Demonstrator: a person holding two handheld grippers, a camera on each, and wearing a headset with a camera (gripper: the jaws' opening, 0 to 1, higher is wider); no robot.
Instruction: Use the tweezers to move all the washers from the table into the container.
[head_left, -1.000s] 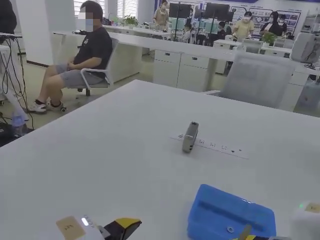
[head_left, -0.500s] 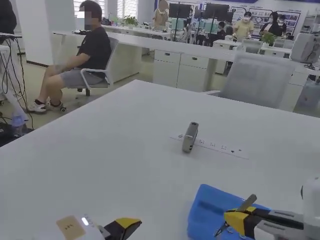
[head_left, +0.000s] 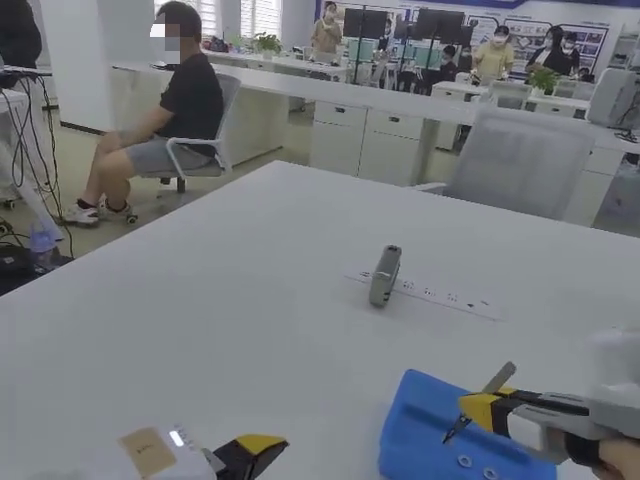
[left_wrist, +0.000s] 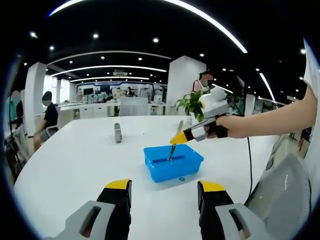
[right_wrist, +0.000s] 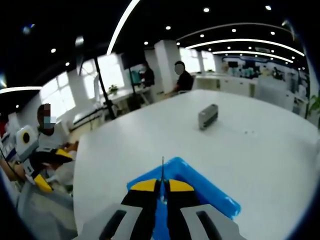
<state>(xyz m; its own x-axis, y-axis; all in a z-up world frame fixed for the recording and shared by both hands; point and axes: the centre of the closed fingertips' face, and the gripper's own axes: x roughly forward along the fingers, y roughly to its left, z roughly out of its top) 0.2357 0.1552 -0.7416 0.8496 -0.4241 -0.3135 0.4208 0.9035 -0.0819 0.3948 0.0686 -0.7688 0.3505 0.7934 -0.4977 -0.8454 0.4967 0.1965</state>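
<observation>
A blue container (head_left: 425, 440) sits at the near right of the white table, with two small washers (head_left: 463, 462) on its floor. My right gripper (head_left: 482, 410) hovers over it, shut on the grey tweezers (head_left: 478, 400), whose tips point down into the container. The left gripper view shows the container (left_wrist: 173, 162), the tweezers (left_wrist: 174, 144), the right gripper (left_wrist: 181, 137) and one washer (left_wrist: 181, 178) on the table in front. In the right gripper view the tweezers (right_wrist: 162, 172) stick out over the container (right_wrist: 205, 195). My left gripper (left_wrist: 164, 186) is open and holds nothing, low at the table's near edge (head_left: 250, 450).
A grey device (head_left: 383, 274) lies on a flat power strip (head_left: 440, 295) mid-table. An office chair (head_left: 520, 160) stands behind the far edge. A person (head_left: 170, 110) sits at the far left. A potted plant (left_wrist: 192, 102) stands beyond the container.
The right gripper has come up from the bottom edge into the head view with the tweezers and now sits above the container. The left gripper has stayed put.
</observation>
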